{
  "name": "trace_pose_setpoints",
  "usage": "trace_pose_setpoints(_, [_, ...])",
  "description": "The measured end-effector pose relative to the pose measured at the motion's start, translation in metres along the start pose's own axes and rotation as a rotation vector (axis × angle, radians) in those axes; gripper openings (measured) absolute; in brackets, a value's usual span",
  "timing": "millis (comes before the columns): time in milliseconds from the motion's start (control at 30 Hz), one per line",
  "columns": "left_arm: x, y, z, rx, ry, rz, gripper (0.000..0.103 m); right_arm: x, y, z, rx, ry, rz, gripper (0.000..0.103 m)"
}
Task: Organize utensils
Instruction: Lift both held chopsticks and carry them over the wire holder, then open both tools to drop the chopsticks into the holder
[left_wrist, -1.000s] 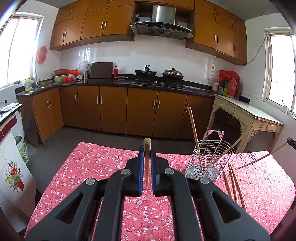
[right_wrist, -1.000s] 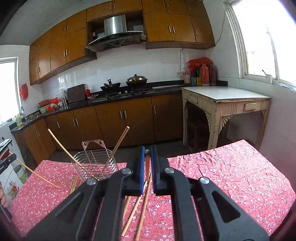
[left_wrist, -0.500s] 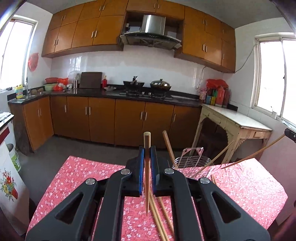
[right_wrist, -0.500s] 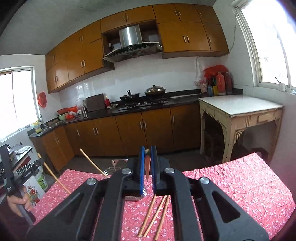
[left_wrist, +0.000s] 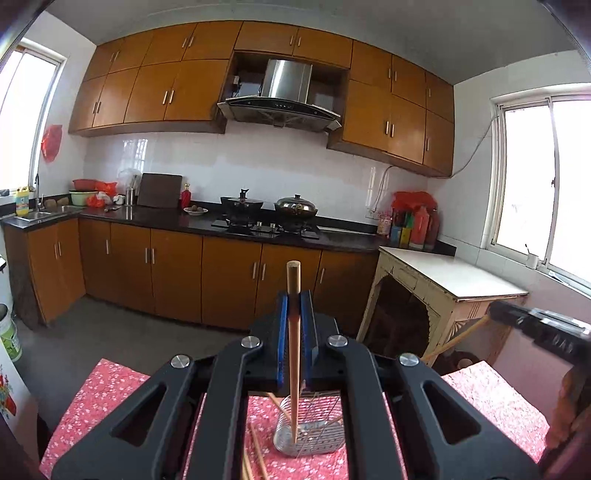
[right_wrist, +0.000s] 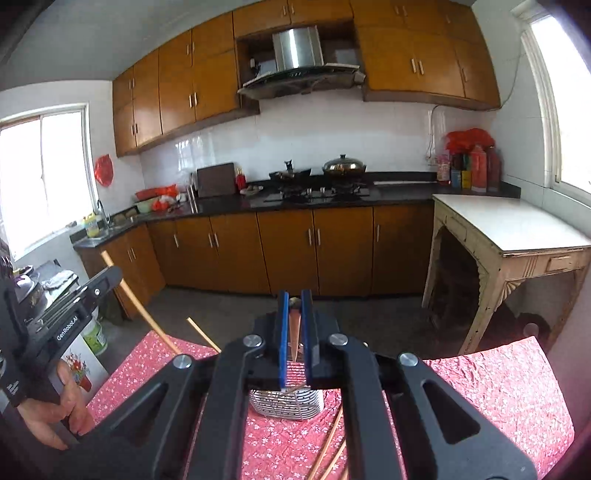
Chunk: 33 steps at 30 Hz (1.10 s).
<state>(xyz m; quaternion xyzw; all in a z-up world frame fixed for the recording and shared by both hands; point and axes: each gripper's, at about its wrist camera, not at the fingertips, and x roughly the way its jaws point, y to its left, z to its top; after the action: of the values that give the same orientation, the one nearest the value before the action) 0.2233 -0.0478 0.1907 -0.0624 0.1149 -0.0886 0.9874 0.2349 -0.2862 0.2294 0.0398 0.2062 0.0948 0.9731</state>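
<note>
Left wrist view first: the left gripper (left_wrist: 291, 306) is clamped on a wooden chopstick (left_wrist: 294, 354) that stands almost upright, its round top poking out above the blue pads and its thin end hanging right over the wire utensil basket (left_wrist: 308, 439) at about 6 o'clock. My guess is it's held vertical like that so it can drop straight in through the basket's open top. A couple of loose chopsticks (left_wrist: 255, 458) lie on the cloth just beside the basket, around 7 o'clock from it

Right wrist view: the right gripper (right_wrist: 294, 317) is pinched on its own chopstick (right_wrist: 294, 339), which runs back from the jaws so only a short tapered bit shows. The basket (right_wrist: 286, 400) sits just below the jaws, more sticks (right_wrist: 328, 443) lie at 5 o'clock, and the other rig with a hand (right_wrist: 55, 410) on it is at 9 o'clock

Surface is a table under a red floral cloth (right_wrist: 487, 391), a bit wrinkled, so the light basket could probably slide or tip. Room is a kitchen: brown cabinets (left_wrist: 177, 273), dark counter with a stove and pots at 12 o'clock, range hood (left_wrist: 280, 99) above, an old cream side table (left_wrist: 443, 280) at 3 o'clock
</note>
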Motion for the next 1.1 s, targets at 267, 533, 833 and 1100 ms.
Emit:
trace_pose_setpoints(267, [0.042,-0.025,-0.001,0.046,-0.005,0.045,0.007,0.069,0.003,0.000,-0.019,0.140,0.012,0.008])
trace_pose_setpoints(533, [0.085,-0.015,-0.019,0.013,0.076,0.070,0.007,0.121,-0.010,-0.002,0.032,0.243,0.079,0.008])
trace_pose_setpoints(833, [0.101,-0.012,-0.029,0.017,0.142,0.063,0.007,0.144,-0.027,-0.004,0.094,0.246,0.078,0.021])
trace_pose_setpoints(1100, [0.082,-0.007,-0.019,0.015,0.116,0.090,0.029,0.129,-0.045,-0.005,0.108,0.185,-0.010,0.036])
